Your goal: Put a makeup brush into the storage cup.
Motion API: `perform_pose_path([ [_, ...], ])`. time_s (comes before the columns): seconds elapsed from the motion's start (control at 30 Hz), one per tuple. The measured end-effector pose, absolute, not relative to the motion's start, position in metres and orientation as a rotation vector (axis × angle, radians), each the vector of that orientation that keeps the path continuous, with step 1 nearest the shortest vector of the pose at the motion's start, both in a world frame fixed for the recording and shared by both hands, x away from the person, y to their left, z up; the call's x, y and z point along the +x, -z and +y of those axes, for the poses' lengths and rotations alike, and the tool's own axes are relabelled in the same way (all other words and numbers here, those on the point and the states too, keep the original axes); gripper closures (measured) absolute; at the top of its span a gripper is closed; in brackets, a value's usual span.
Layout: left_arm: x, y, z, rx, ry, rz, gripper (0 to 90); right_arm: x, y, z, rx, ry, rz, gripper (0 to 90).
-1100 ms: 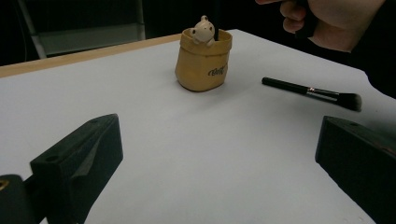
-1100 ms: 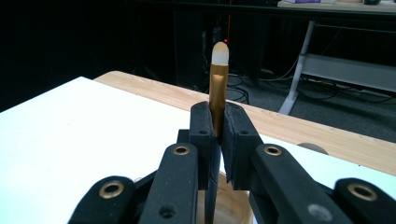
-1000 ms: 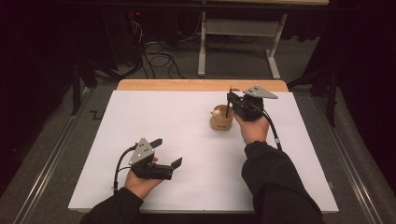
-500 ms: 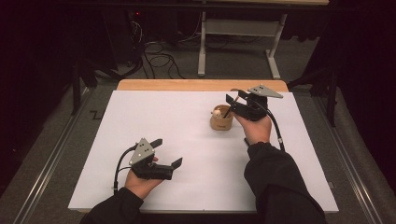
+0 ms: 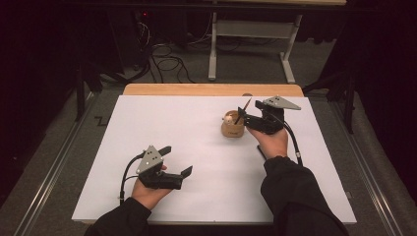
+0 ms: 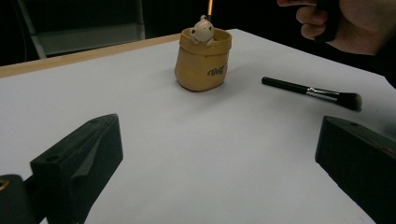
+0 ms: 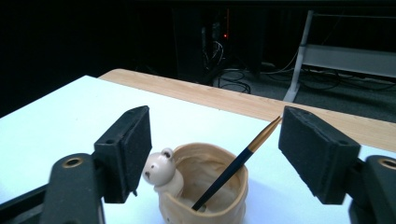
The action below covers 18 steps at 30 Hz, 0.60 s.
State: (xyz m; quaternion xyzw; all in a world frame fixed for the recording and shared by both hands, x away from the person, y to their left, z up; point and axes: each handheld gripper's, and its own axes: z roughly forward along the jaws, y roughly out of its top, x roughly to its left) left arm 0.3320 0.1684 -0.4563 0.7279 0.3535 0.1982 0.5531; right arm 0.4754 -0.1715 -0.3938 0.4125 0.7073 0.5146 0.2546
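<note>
Now the right claw, jaws just opening and spread clear of the pencil leaning in the tan pot, hovers far right over the white counter, the left claw spread near left, dark cabled floor beyond.

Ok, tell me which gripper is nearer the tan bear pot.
Right. The right gripper hovers just beside the pot, jaws open around the pencil leaning inside it. The left gripper sits far off near the table's front edge.

pencil — leaning in tan bear cup | cup upright
</note>
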Motion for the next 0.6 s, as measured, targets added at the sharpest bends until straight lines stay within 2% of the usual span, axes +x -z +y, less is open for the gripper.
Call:
perform_pose_path([
  [0.27,0.333,0.456,0.169,1.717,-0.465,0.841,1.6,0.463,0.396,-0.174,1.121,-1.387,1.945,15.9],
  [0.6,0.333,0.456,0.17,1.712,-0.467,0.849,1.5,0.444,0.397,-0.181,1.1,-1.393,1.951,10.4],
])
